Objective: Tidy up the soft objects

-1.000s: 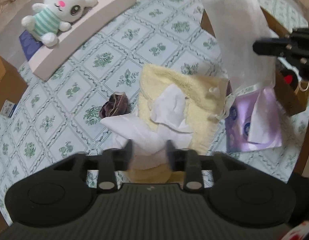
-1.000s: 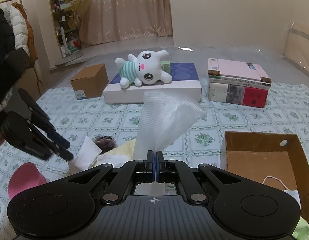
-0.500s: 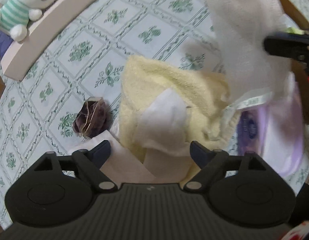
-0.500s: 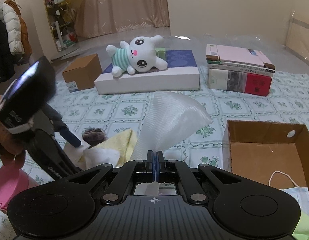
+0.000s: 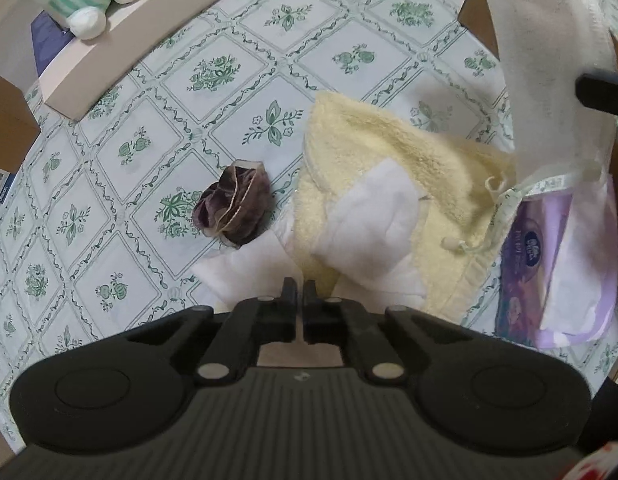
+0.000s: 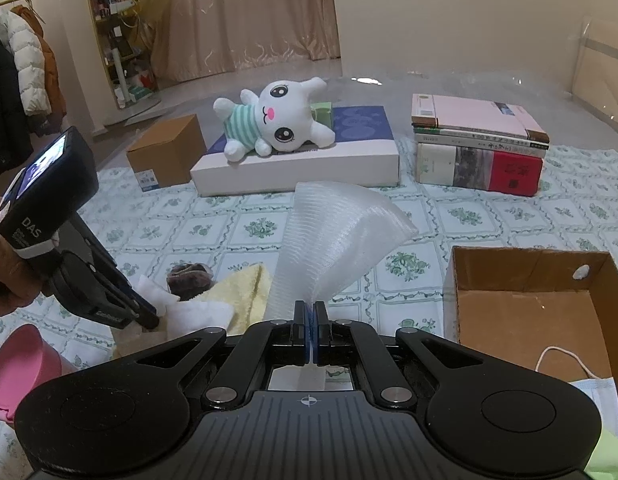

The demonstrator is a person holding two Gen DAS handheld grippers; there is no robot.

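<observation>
Your left claw (image 5: 299,286) points straight down over the pile of soft things on the green-patterned cloth (image 5: 213,76), and its jaws are drawn together on the white cloth (image 5: 249,264) at the near edge of the pile (from the right wrist view (image 6: 149,318) the tips sit right in that white fabric (image 6: 189,312)). How much of it is pinched you cannot tell, since the tips hide the contact.

Your right claw (image 6: 310,312) is clamped tight on the lower end of a ribbed foam sheet (image 6: 333,236), which fans upward and to the right above the fingers. In the left wrist view the same sheet (image 5: 549,80) hangs as a pale band on the right.

The white cloth lies partly over a yellow towel (image 5: 389,148). A dark purple scrunchie (image 5: 233,208) rests just beside the towel's left edge, touching the white cloth. To the right of the towel lies a purple tissue pack (image 5: 525,264) with a drawstring (image 5: 493,216) across its edge.

A cardboard box (image 6: 529,304) stands open to the right, with a face mask (image 6: 581,376) at its near corner. Farther back a plush rabbit (image 6: 277,120) lies on a flat white box (image 6: 305,160), beside a stack of books (image 6: 477,148) and a small carton (image 6: 165,152). A pink cup (image 6: 21,364) sits at the lower left.
</observation>
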